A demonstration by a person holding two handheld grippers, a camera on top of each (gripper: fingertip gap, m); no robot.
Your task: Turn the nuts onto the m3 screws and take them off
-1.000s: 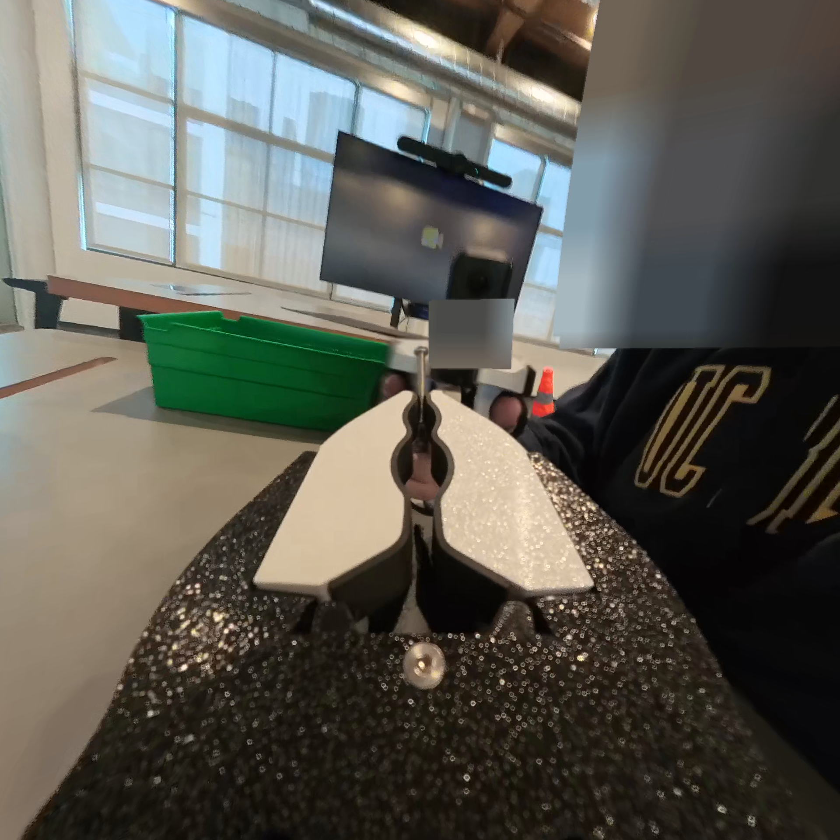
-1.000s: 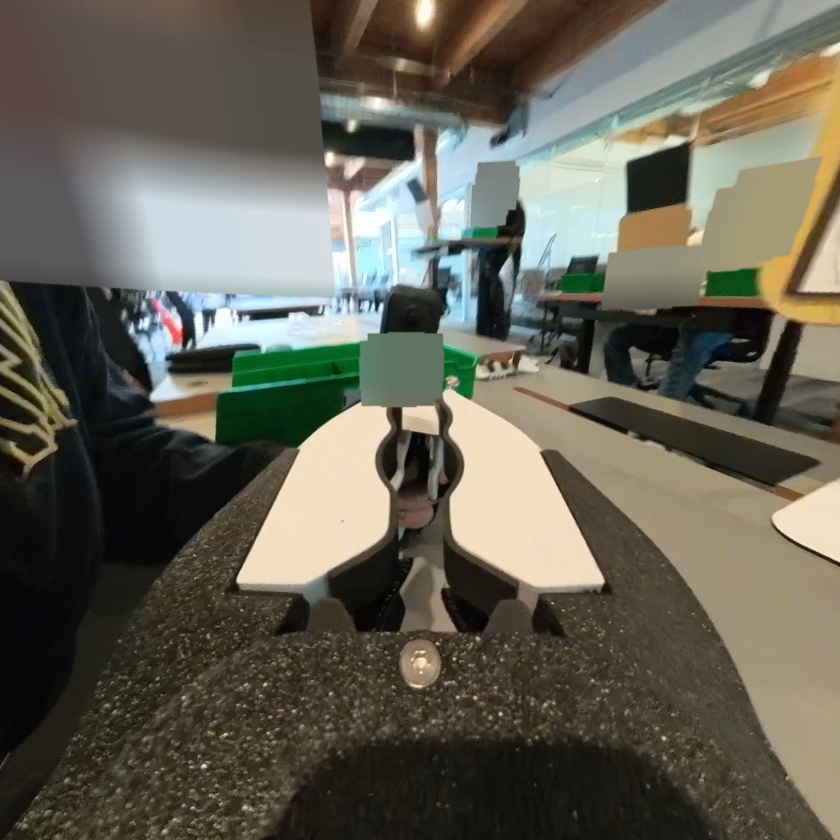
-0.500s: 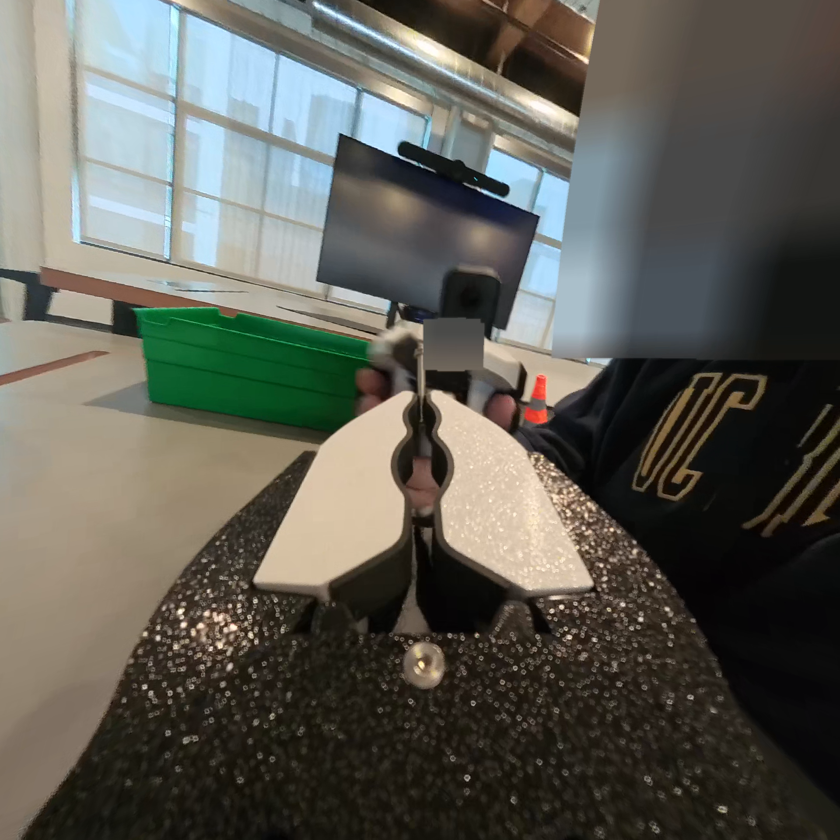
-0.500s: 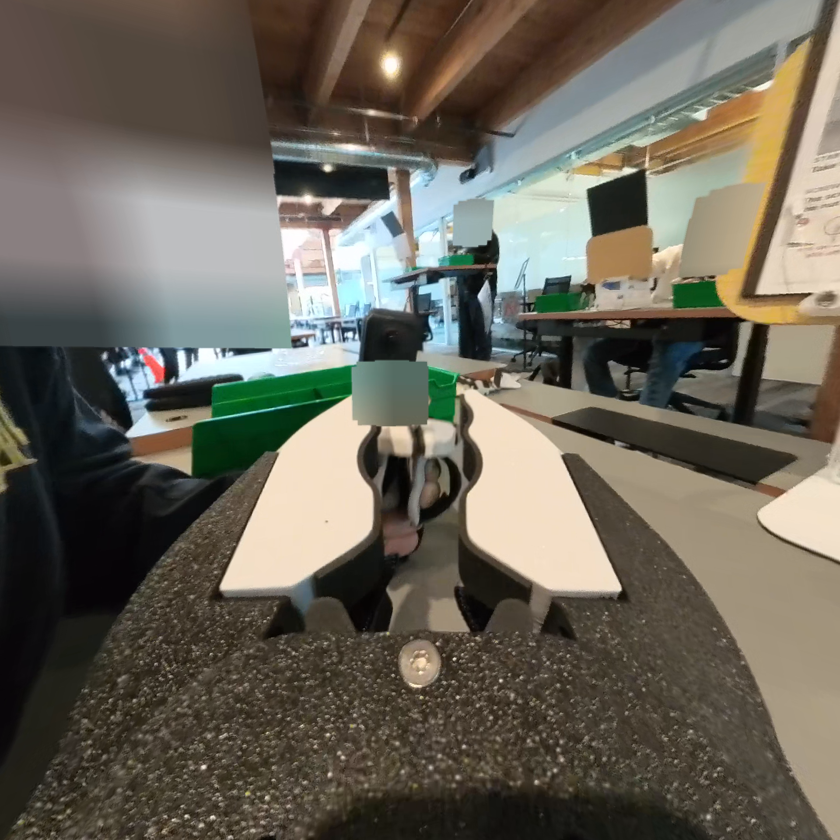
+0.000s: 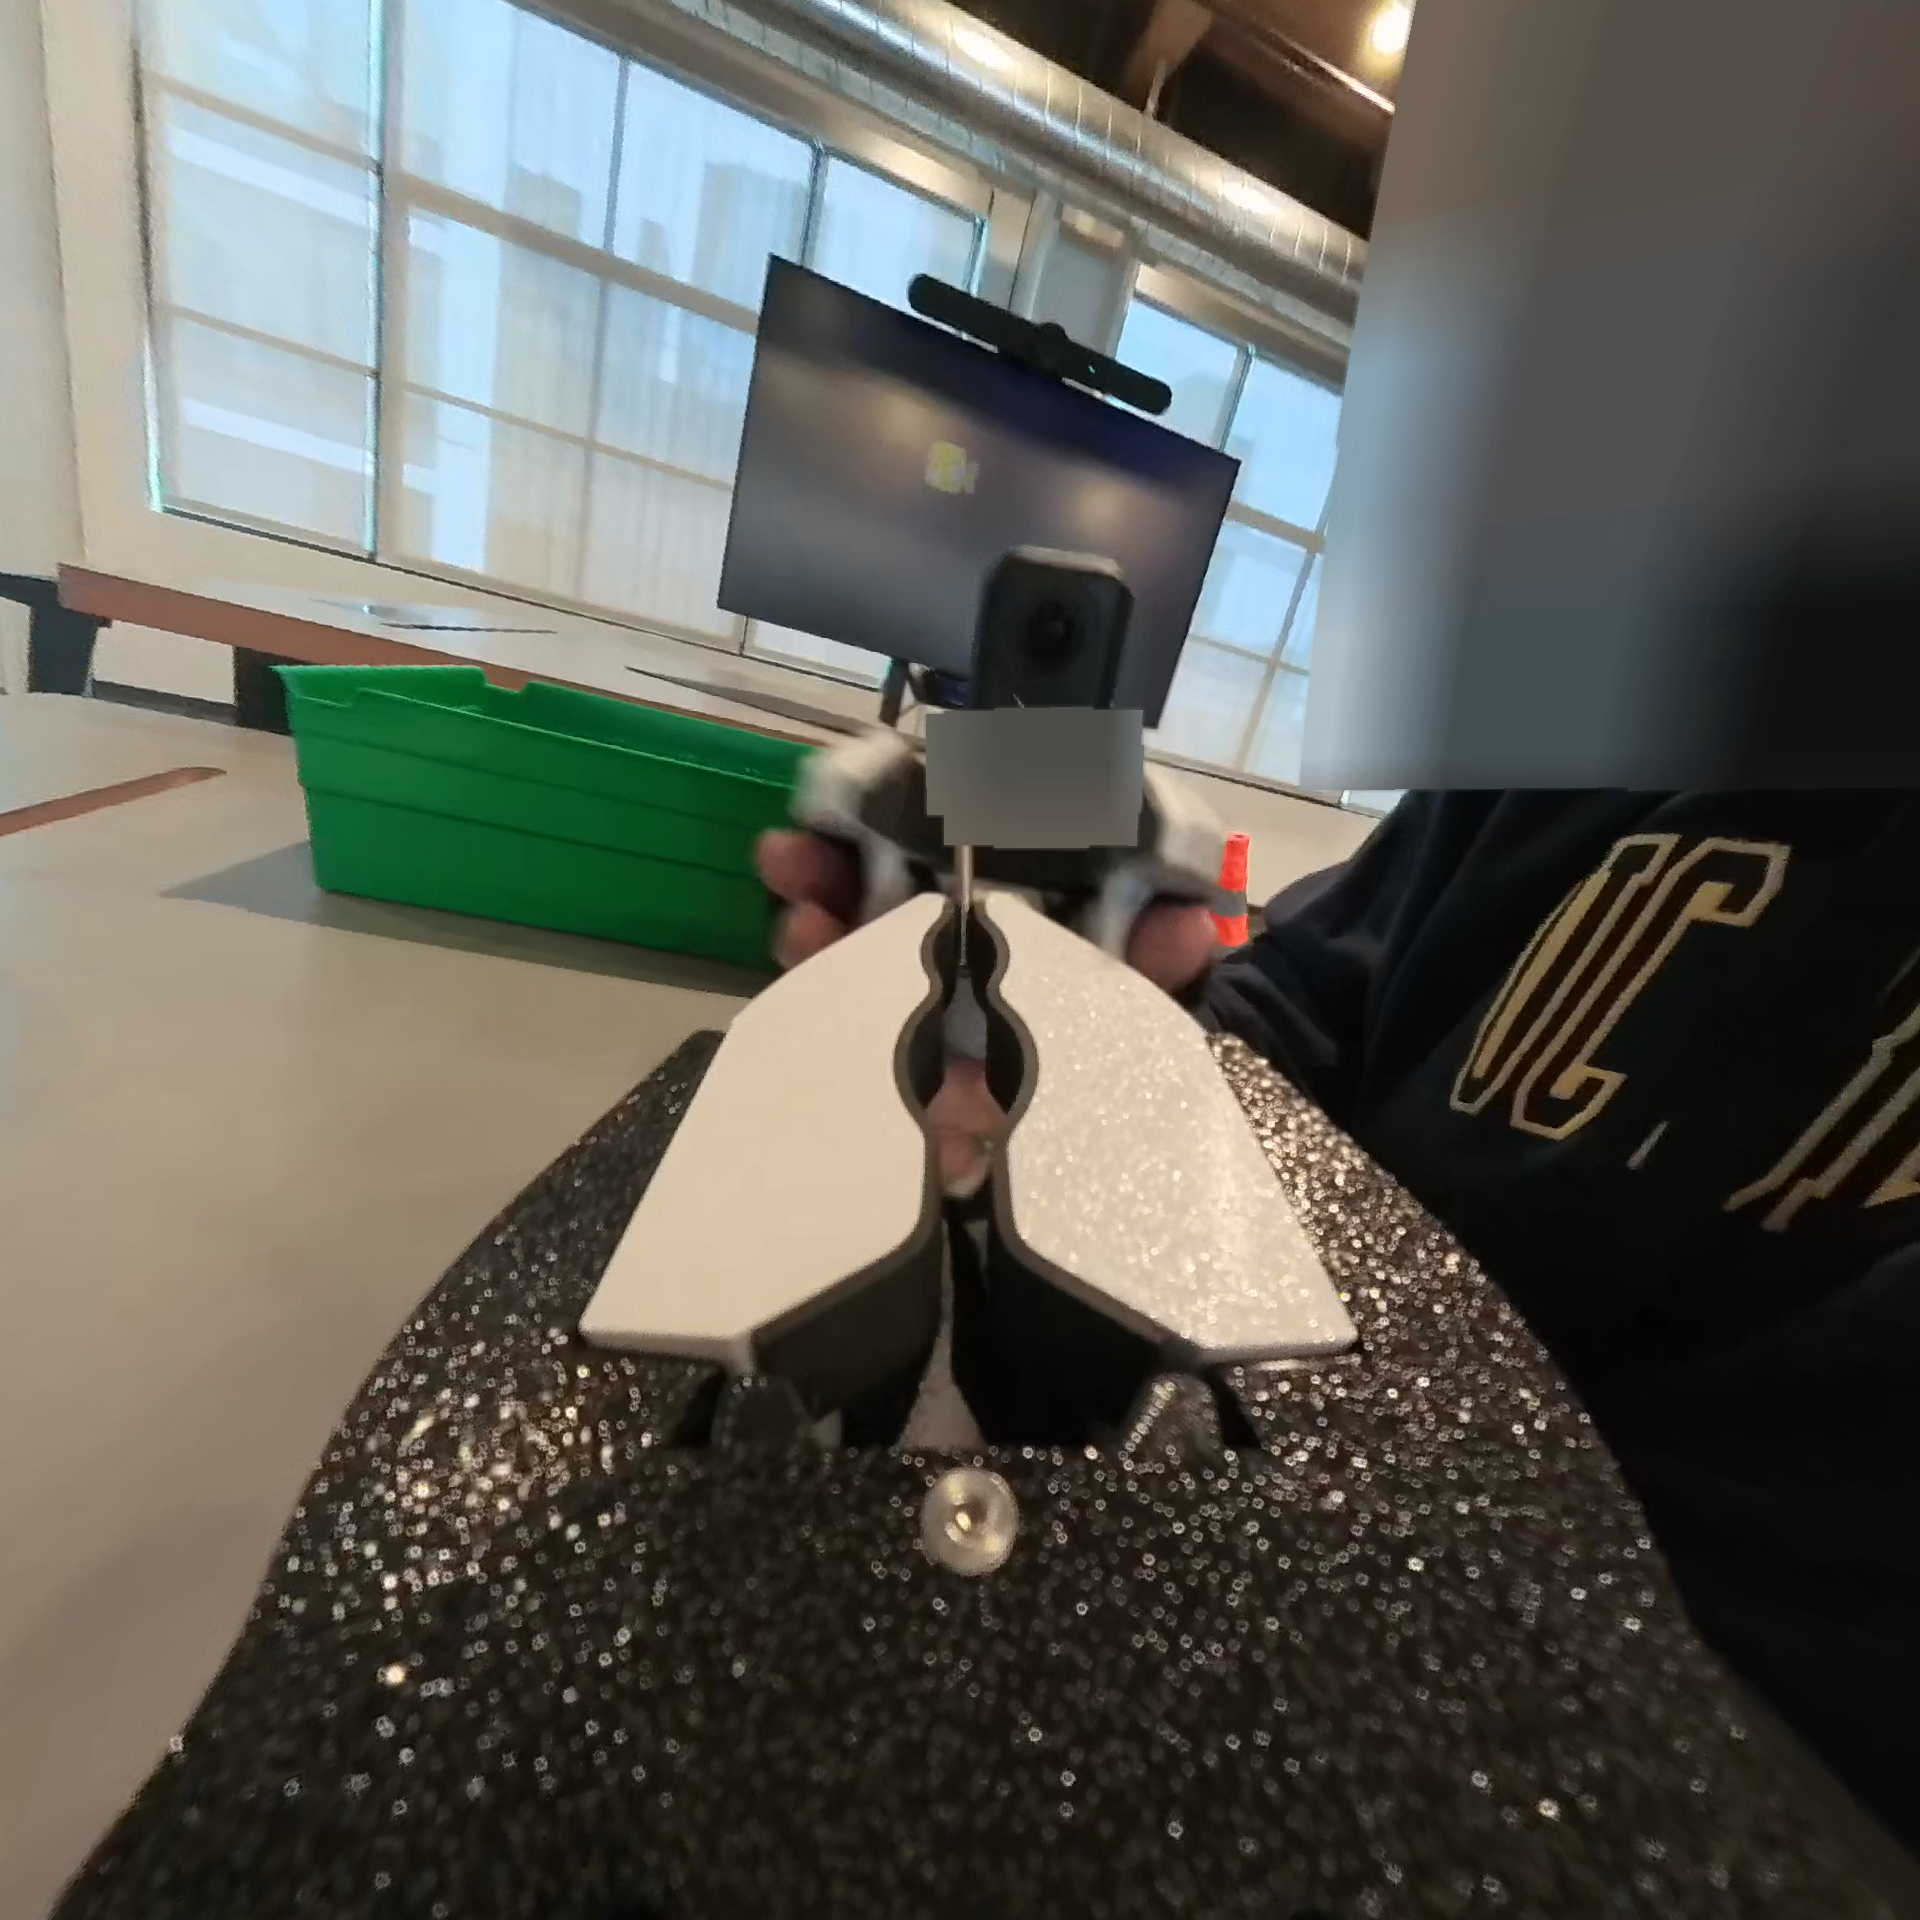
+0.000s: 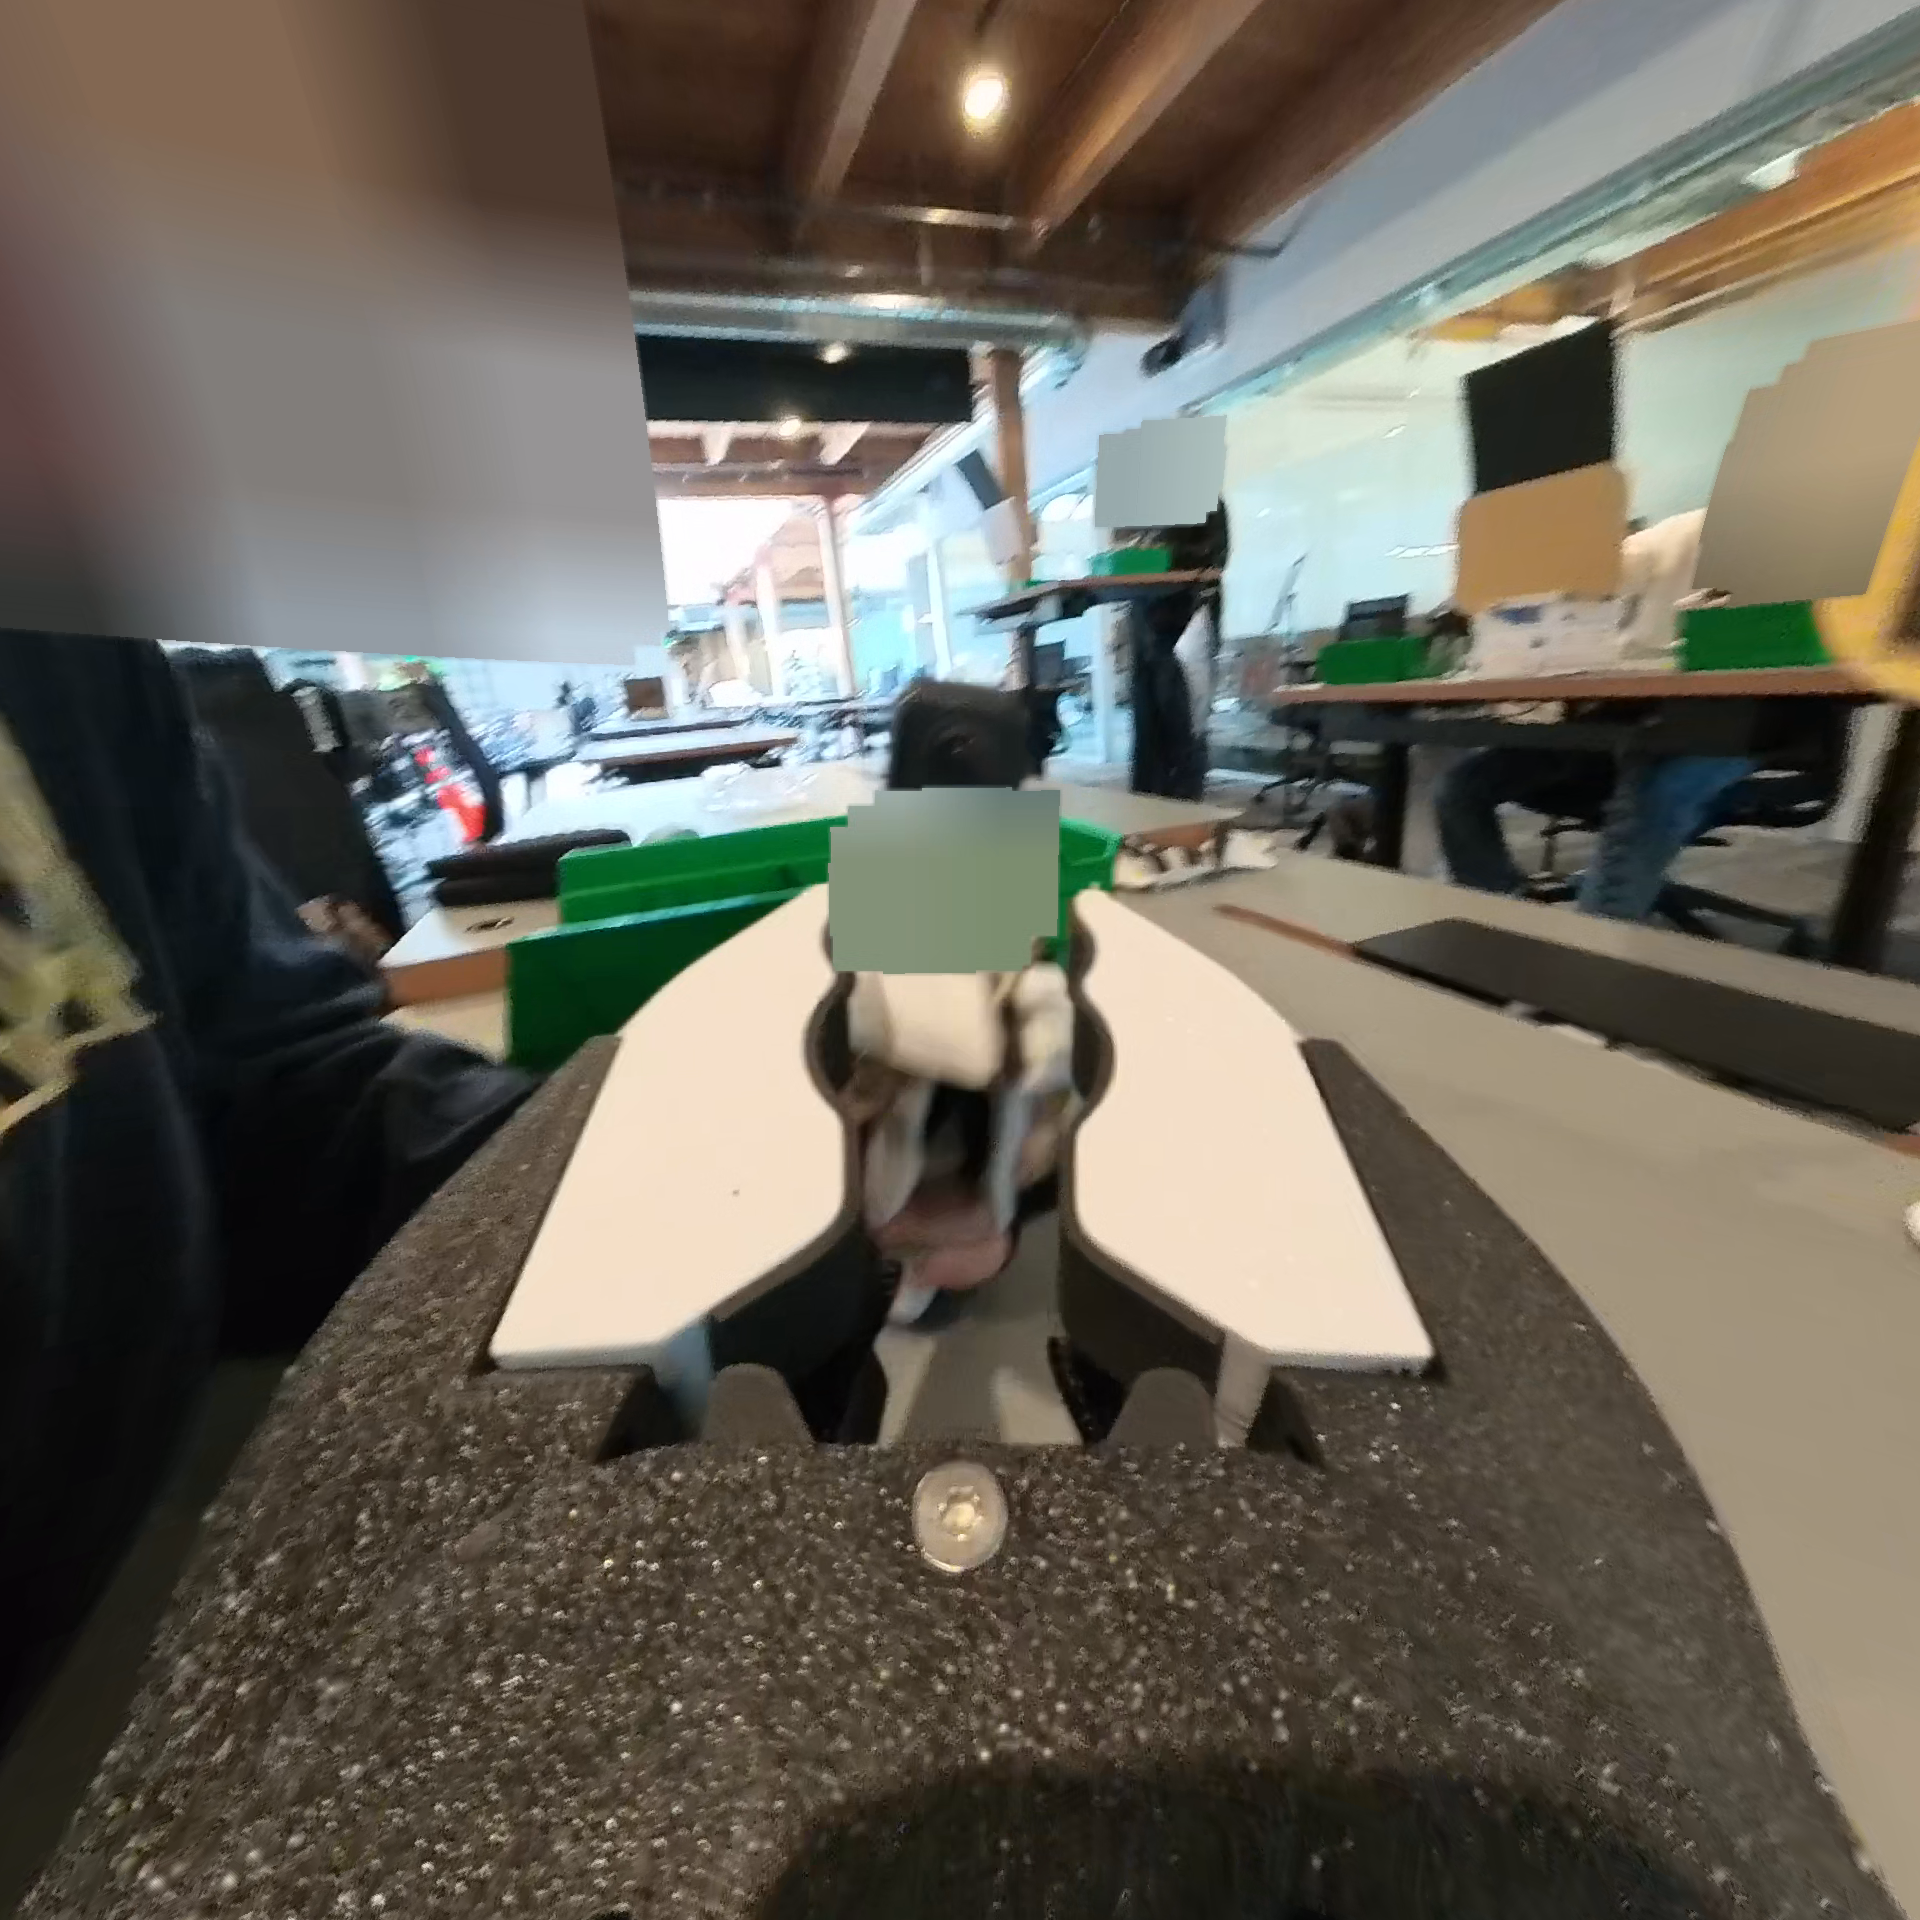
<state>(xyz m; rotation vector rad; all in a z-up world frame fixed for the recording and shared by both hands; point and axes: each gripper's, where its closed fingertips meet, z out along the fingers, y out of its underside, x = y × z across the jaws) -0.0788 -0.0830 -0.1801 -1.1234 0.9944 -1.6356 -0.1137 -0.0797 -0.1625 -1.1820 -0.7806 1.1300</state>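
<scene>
1. Screw (image 5: 966,883) stands upright, pinched at the tips of my left tongs (image 5: 964,914), whose pads press on its thin metal shaft.
2. My right tongs (image 6: 951,997) gape wide, nothing between them.
3. They face the left tongs head-on, close above the grey tabletop (image 5: 208,1091).
4. Green bin (image 5: 520,810) sits behind, on the tabletop.
5. Nut: can't spot it.

The screw (image 5: 965,883) runs up behind a grey patch, its upper end hidden; no nut can be made out; the right gripper (image 6: 948,940) has its fingertips masked by another patch, with motion blur around them.
</scene>
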